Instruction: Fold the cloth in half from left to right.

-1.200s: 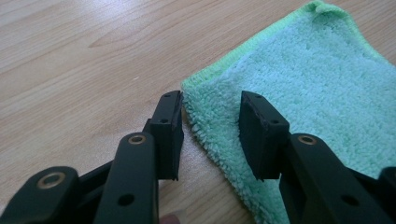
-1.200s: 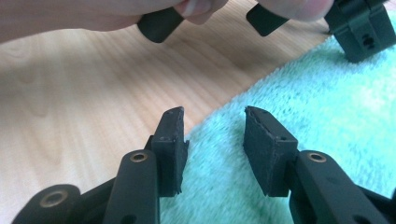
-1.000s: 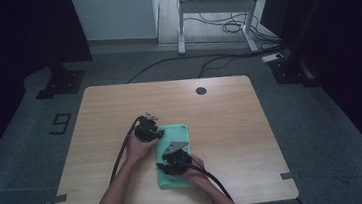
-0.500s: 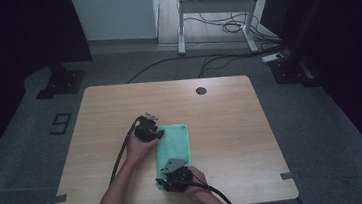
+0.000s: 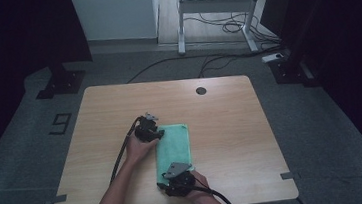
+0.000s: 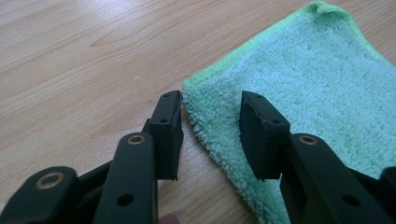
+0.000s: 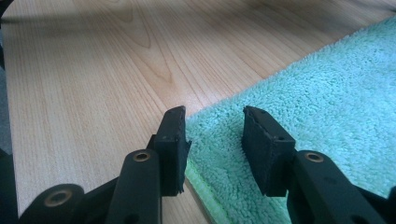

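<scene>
A "9" is marked on the floor [image 5: 60, 123] left of the surface [image 5: 220, 108]. The green towel [image 5: 174, 144] lies flat, long axis near-to-far. Left tool [image 5: 147, 129] and right tool [image 5: 179, 182] are open, each straddling a towel corner.

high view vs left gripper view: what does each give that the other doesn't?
High view alone: the whole table, both hands, the right gripper at the towel's near end, the floor cables and a desk frame behind. Left gripper view alone: the fingers set apart, straddling the towel's fringed corner, one over bare wood. Both share: the green towel lying flat on the table and the left gripper at its far left corner.
</scene>
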Demonstrator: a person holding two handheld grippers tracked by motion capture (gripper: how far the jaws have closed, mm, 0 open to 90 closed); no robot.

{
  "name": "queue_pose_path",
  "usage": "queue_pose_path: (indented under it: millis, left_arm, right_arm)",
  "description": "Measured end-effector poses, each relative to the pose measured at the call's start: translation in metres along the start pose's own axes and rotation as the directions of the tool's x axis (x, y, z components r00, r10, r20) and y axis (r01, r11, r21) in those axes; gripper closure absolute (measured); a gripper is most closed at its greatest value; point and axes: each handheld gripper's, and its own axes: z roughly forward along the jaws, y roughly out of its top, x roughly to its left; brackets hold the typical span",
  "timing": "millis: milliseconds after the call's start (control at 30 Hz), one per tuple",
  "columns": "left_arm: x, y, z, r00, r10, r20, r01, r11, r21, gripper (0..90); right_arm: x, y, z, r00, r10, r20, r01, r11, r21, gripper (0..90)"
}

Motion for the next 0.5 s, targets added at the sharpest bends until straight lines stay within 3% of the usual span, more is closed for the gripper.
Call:
queue_pose_path:
  millis: [167,300,400,500]
  left_arm:
    - [0.000,0.000,0.000,1.0000,0.000,0.000,0.000,1.0000,-0.001,59.3]
    - [0.000,-0.001,0.000,1.0000,0.000,0.002,0.000,1.0000,-0.005,59.1]
    - [0.001,-0.001,0.001,1.0000,0.000,0.004,0.000,0.9999,-0.014,59.1]
    - [0.001,-0.001,0.001,1.0000,0.002,0.005,-0.001,0.9999,-0.016,59.1]
  right_arm:
    - [0.001,-0.001,0.000,1.0000,0.007,0.005,-0.007,1.000,-0.005,60.1]
    - [-0.006,0.002,-0.003,0.9987,0.038,-0.035,-0.038,0.999,-0.006,54.9]
    - [-0.029,0.007,-0.021,0.9975,0.065,0.026,-0.063,0.996,-0.064,55.1]
    - [-0.058,0.009,-0.029,0.9911,0.106,0.081,-0.100,0.992,-0.072,55.4]
